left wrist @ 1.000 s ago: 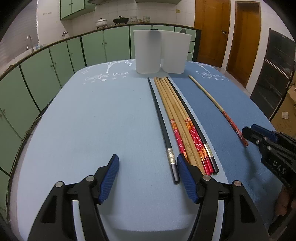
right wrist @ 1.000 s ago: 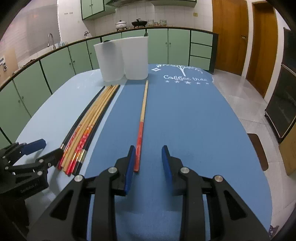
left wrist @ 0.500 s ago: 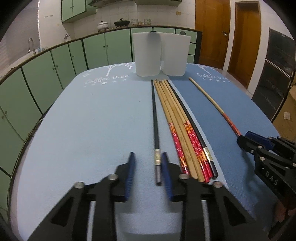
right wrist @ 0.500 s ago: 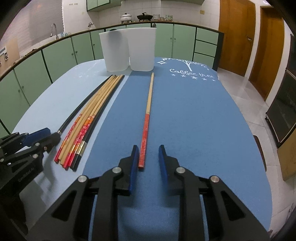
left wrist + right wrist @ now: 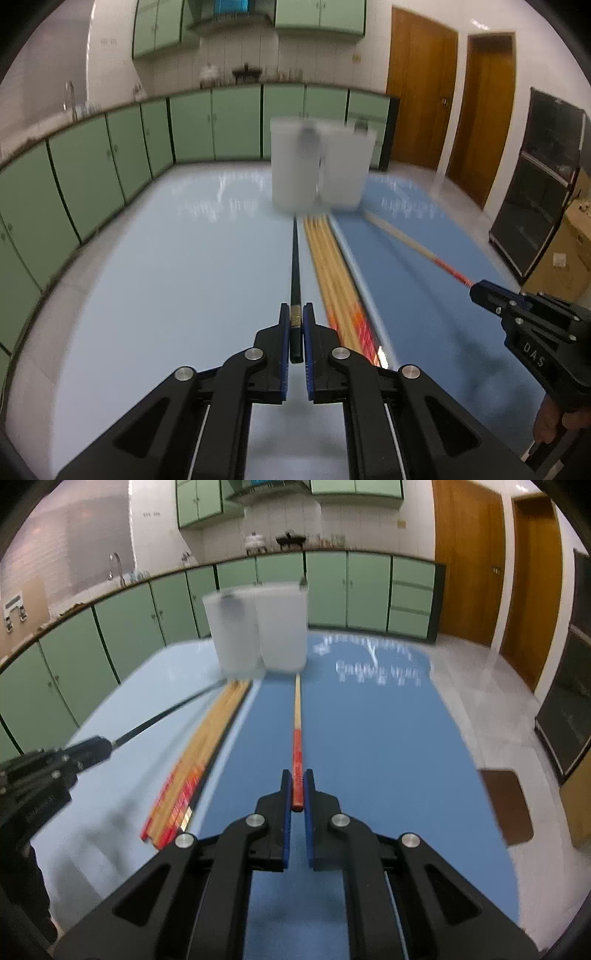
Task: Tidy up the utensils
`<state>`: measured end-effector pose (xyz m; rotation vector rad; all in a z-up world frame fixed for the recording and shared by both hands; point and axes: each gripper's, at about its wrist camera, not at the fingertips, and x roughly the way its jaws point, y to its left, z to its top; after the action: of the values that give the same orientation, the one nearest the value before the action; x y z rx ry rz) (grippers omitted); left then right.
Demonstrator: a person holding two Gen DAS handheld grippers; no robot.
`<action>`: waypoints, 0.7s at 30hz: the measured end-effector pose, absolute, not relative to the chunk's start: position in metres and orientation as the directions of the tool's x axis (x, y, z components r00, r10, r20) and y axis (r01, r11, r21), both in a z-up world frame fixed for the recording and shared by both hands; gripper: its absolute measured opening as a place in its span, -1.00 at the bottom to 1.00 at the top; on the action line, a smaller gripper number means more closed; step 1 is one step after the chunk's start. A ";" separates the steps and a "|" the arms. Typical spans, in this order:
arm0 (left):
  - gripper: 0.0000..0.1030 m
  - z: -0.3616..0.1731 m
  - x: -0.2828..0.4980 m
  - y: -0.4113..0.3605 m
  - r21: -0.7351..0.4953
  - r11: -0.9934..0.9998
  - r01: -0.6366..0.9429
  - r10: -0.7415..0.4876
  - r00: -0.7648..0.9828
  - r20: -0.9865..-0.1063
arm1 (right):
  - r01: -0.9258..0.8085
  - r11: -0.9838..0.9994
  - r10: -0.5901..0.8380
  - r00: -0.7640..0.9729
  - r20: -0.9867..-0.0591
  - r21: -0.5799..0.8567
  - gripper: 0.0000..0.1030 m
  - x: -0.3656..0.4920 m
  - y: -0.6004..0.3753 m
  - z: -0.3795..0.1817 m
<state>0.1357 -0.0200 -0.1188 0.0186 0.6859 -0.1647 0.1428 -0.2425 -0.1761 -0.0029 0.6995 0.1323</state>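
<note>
Black and slender, one chopstick [image 5: 295, 266] is clamped at its near end between the blue pads of the left tool [image 5: 296, 325], its length pointing toward the far edge of the surface [image 5: 166, 277]. The right tool [image 5: 297, 788] is likewise closed on the red end of a wood-and-red chopstick [image 5: 297, 716], which runs over the darker blue half of the surface toward the far edge. Between the two held sticks, a bundle of chopsticks [image 5: 199, 753] lies on the surface, loose and ungripped, its tips near two frosted white containers [image 5: 258, 627] that stand side by side at the far edge. Blur makes it hard to tell whether either held stick is clear of the surface. A dark shape shows faintly in one container, though what it is cannot be told. Judging by this, sorting is at an early stage: two sticks are in hand but not delivered, and the whole bundle is left to move.
</note>
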 end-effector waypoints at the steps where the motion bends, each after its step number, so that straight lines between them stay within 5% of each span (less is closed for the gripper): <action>1: -0.86 -0.106 0.134 -0.020 -0.023 0.987 0.161 -0.142 0.781 -0.608 | -0.124 0.991 0.121 0.764 -0.634 0.039 -0.90 0.142 -0.243 -0.170; 12: -0.86 -0.012 0.151 -0.007 -0.039 0.982 0.186 -0.184 0.876 -0.445 | -0.151 0.988 0.152 0.854 -0.498 0.042 -0.90 0.151 -0.259 -0.081; 21: -0.90 -0.016 0.182 0.001 -0.093 0.972 0.215 -0.232 0.833 -0.503 | -0.157 0.984 0.176 0.846 -0.503 0.081 -0.90 0.169 -0.271 -0.048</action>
<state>0.1818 0.0014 -0.0159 -0.0325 0.5371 -0.2373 0.1689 -0.2706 -0.0479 0.0371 0.5339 0.1754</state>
